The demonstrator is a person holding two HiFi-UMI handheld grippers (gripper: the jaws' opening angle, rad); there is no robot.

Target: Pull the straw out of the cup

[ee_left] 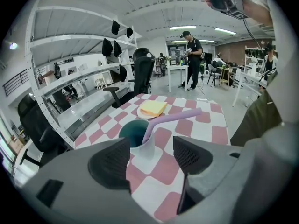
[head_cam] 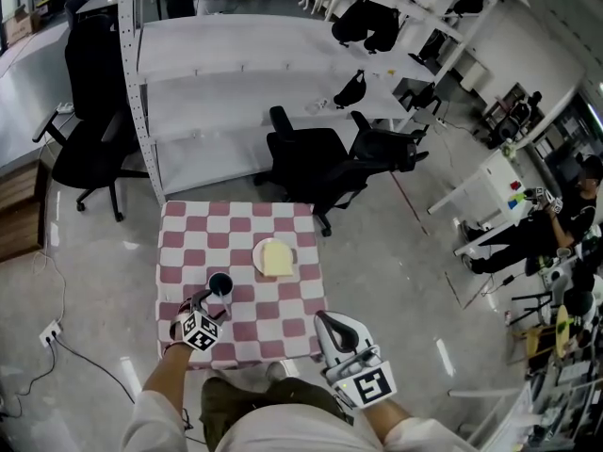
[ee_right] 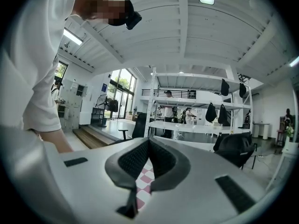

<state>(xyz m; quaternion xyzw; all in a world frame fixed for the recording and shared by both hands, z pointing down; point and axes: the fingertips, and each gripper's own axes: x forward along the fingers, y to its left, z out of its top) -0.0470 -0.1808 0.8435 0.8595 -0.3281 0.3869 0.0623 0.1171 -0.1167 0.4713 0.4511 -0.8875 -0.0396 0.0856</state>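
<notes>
A cup (head_cam: 220, 284) with a dark teal inside stands near the front left of the red-and-white checked table (head_cam: 283, 323). In the left gripper view the cup (ee_left: 135, 135) holds a bent purple straw (ee_left: 171, 119) that leans out to the right. My left gripper (ee_left: 150, 154) is open, with its jaws on either side of the cup's near wall and not touching it. In the head view that left gripper (head_cam: 205, 306) sits just in front of the cup. My right gripper (head_cam: 325, 320) hangs off the table's front right corner. It (ee_right: 148, 146) is shut and holds nothing.
A white plate (head_cam: 260, 258) with a yellow slice (head_cam: 277, 258) lies at the table's middle. Black office chairs (head_cam: 311, 158) and white shelving (head_cam: 236, 83) stand behind the table. A cable and socket (head_cam: 49, 332) lie on the floor at left. People work at desks at far right.
</notes>
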